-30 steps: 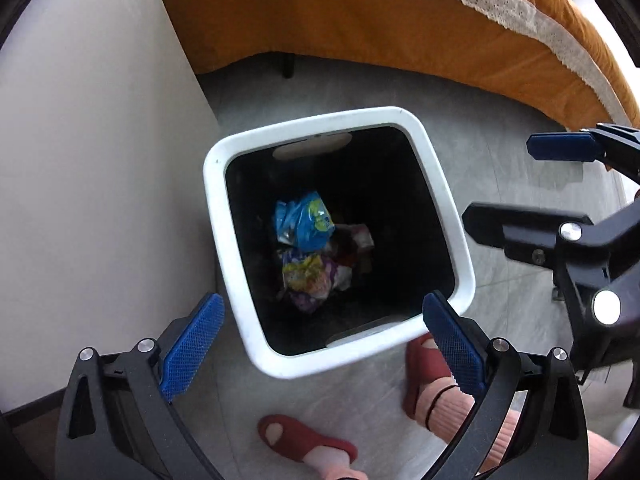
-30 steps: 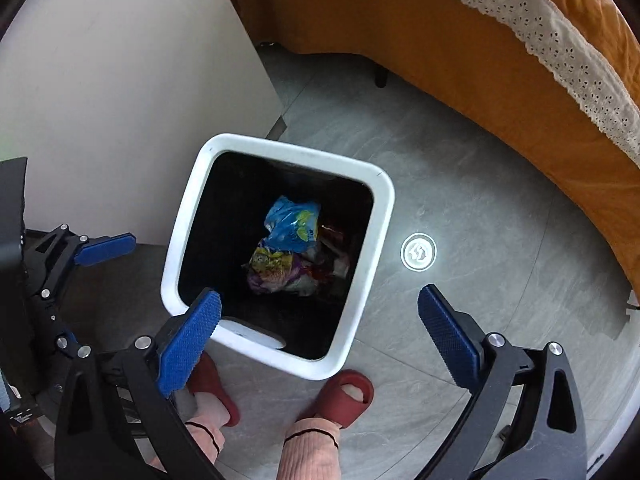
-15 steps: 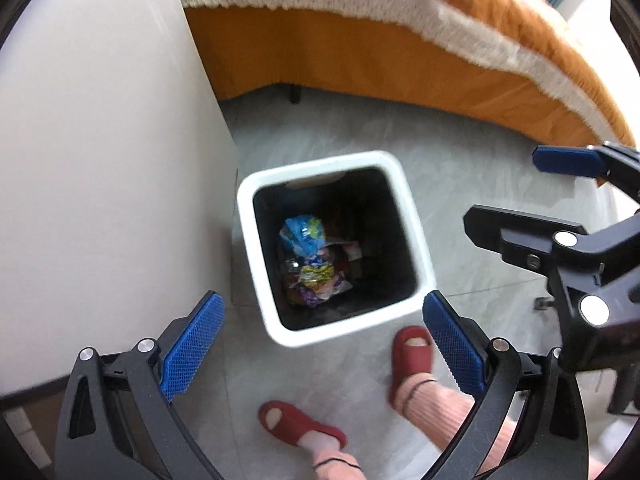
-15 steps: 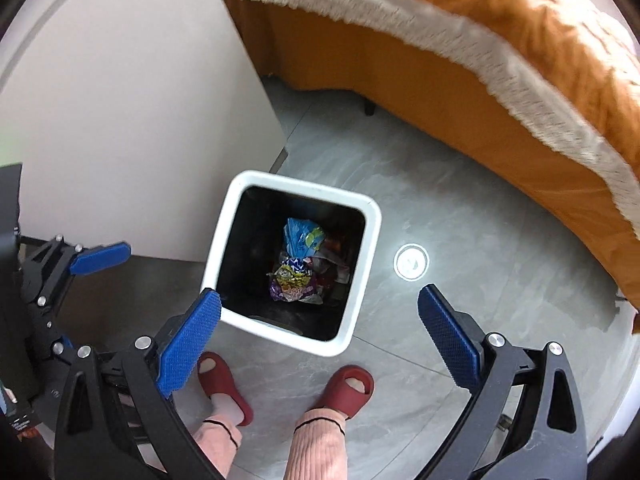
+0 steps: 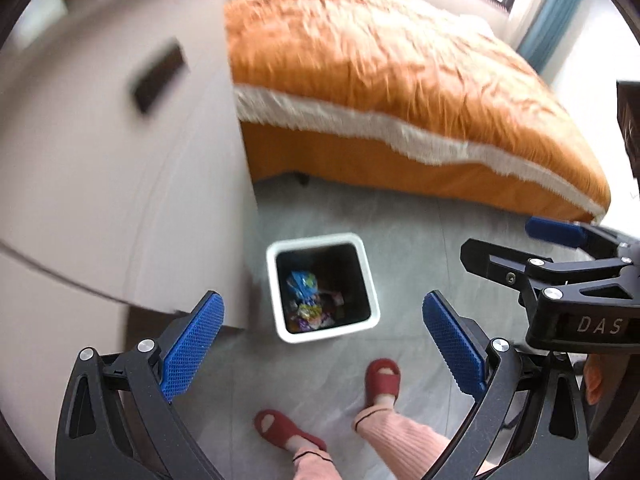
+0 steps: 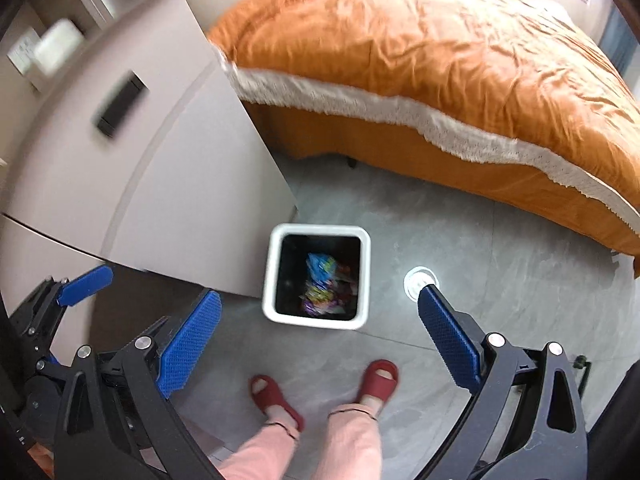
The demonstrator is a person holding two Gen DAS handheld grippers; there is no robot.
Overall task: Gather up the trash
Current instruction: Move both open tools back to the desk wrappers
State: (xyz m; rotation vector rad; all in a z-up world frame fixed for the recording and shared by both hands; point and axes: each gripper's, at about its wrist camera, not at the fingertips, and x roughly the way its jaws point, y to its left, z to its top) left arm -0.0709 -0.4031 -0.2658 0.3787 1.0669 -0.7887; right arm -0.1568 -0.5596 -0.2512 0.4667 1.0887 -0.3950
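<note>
On floor, one bin (image 5: 322, 287), two slippers (image 6: 379, 380)

Layout around the bin (image 5: 322, 286) on the floor (image 5: 416, 232)

Wrappers (image 5: 306, 304) lie inside the bin. The cabinet (image 5: 120, 184) stands just left of the bin, the bed (image 5: 400, 92) behind it, well apart. A floor drain (image 6: 420, 280) sits near the bin's right side. The person's two feet (image 6: 378, 380) stand before the bin. Both grippers, left (image 5: 324, 350) and right (image 6: 318, 340), hang above the floor before the bin.
</note>
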